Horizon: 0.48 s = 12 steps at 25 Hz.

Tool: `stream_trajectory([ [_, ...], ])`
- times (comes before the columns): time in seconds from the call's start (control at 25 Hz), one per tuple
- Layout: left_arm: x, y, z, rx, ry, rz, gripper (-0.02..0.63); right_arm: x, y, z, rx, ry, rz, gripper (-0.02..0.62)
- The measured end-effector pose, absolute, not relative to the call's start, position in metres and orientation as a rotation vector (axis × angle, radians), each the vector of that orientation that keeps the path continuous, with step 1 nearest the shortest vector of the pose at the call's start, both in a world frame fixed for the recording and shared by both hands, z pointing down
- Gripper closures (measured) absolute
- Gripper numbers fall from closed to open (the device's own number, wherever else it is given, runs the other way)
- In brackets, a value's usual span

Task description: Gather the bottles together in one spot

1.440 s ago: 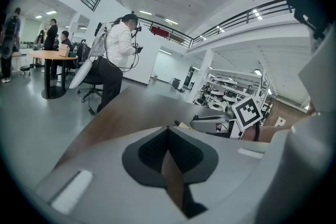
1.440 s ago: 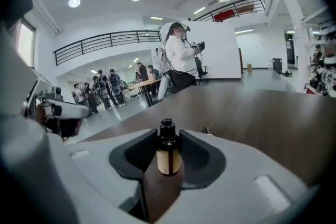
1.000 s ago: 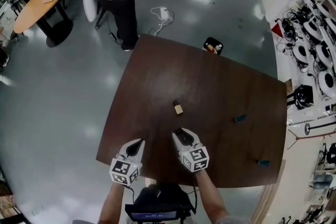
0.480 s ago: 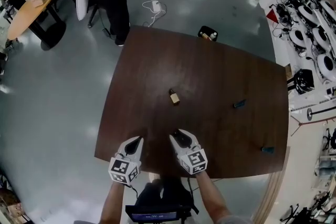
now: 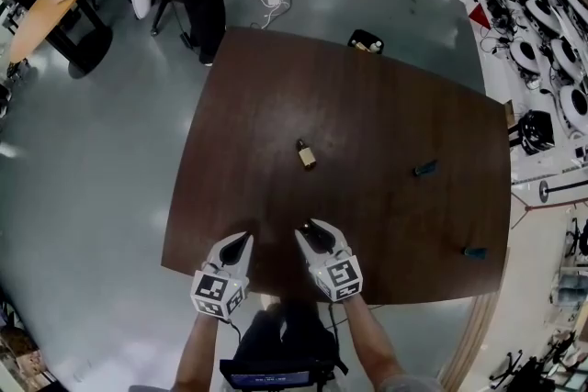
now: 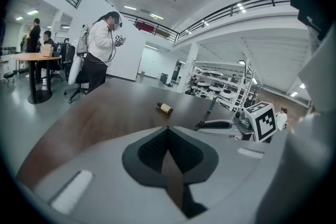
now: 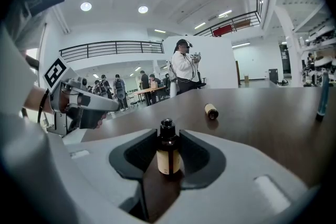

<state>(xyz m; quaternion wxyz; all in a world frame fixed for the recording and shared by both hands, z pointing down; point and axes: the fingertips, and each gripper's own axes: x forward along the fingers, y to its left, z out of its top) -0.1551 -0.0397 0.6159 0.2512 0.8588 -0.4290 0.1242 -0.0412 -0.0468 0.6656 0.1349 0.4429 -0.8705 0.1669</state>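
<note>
My right claw [image 5: 315, 232] holds a bottle [image 7: 168, 153] upright. My left claw [image 5: 242, 241] is closed and empty. A second bottle [image 5: 305, 154] lies ahead of them on the counter [image 5: 367, 106].

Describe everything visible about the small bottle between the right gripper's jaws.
The small bottle is amber-brown, apparently glass, with a pale tan label around its body and a black screw cap on a short neck. It stands upright, cap on, between the dark pads of the right gripper, which press its two sides. Its base sits low over the brown table; whether it touches the tabletop cannot be told.
</note>
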Motion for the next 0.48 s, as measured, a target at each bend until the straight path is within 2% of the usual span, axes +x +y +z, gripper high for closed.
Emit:
stream_trajectory([
  [0.48,-0.153,-0.039,0.615,2.332,-1.172,0.336,0.604,-0.038,-0.033,0.667,1.270,-2.526,0.442,0.462],
])
